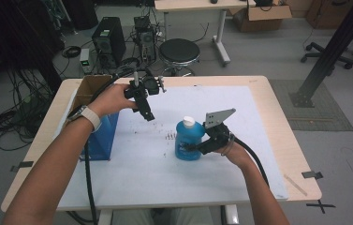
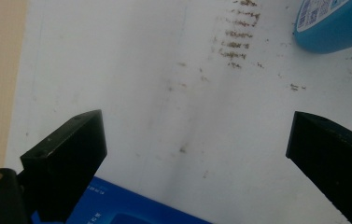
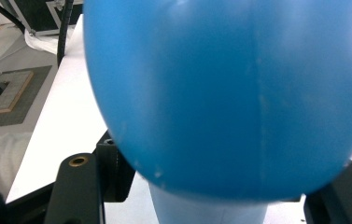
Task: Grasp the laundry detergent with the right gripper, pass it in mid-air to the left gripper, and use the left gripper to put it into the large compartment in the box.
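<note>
A blue bottle (image 1: 188, 140) with a white cap stands upright near the middle of the white mat (image 1: 165, 178). My right gripper (image 1: 197, 149) comes at it from the right, level with its lower body. In the right gripper view the blue bottle (image 3: 229, 93) sits between the two black jaws, which lie against its sides. My left gripper (image 1: 144, 107) hovers above the mat to the bottle's upper left, tilted downward. Its jaws stand wide apart over bare mat (image 2: 164, 93) with nothing between them, and the bottle's base (image 2: 337, 28) shows at the upper right.
A blue box (image 1: 101, 138) stands at the mat's left edge, and its top edge (image 2: 131, 212) lies just under my left gripper. An open cardboard box (image 1: 90, 89) sits behind it. Brown smudges (image 1: 170, 136) mark the mat beside the bottle. A stool (image 1: 179, 51) stands beyond the table.
</note>
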Action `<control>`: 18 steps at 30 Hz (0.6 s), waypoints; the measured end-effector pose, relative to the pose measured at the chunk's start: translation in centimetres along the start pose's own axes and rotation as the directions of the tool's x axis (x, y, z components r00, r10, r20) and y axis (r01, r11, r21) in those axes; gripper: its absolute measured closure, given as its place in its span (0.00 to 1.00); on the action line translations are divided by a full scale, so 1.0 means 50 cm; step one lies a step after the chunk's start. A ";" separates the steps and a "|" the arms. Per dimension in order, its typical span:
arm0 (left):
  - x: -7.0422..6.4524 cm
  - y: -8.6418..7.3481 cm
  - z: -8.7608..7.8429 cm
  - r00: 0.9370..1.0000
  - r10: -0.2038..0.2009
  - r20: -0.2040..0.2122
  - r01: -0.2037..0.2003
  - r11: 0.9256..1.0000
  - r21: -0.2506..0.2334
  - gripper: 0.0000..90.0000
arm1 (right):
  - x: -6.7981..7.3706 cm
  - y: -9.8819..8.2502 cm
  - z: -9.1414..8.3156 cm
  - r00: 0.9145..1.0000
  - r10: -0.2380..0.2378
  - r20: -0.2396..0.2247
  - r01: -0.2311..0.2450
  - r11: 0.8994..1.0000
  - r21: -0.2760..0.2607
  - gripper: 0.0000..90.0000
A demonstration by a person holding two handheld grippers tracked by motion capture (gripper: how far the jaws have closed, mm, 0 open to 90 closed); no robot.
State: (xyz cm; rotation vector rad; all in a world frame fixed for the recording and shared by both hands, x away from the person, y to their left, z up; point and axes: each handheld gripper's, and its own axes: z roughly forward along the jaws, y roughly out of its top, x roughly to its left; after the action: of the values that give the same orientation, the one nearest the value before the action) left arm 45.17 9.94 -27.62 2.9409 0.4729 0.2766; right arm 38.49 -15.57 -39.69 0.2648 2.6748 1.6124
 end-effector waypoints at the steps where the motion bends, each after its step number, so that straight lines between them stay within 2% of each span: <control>1: 0.000 0.001 0.000 1.000 0.000 0.000 0.000 1.000 0.002 0.06 | 0.000 0.000 0.000 1.000 -0.001 0.000 0.001 1.000 0.000 0.42; 4: 0.001 0.001 0.000 1.000 0.002 -0.001 -0.002 1.000 0.002 0.06 | -0.001 0.000 -0.001 1.000 -0.006 0.003 0.006 1.000 -0.001 0.46; 18: 0.002 0.000 0.002 1.000 -0.002 0.002 0.002 1.000 0.002 0.06 | -0.004 0.000 -0.001 1.000 -0.017 -0.002 0.017 1.000 -0.004 0.47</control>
State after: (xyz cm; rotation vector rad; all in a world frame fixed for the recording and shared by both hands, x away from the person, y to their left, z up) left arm 45.27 9.96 -27.72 2.9420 0.4760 0.2733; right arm 38.67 -15.67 -39.67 0.2396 2.6670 1.6138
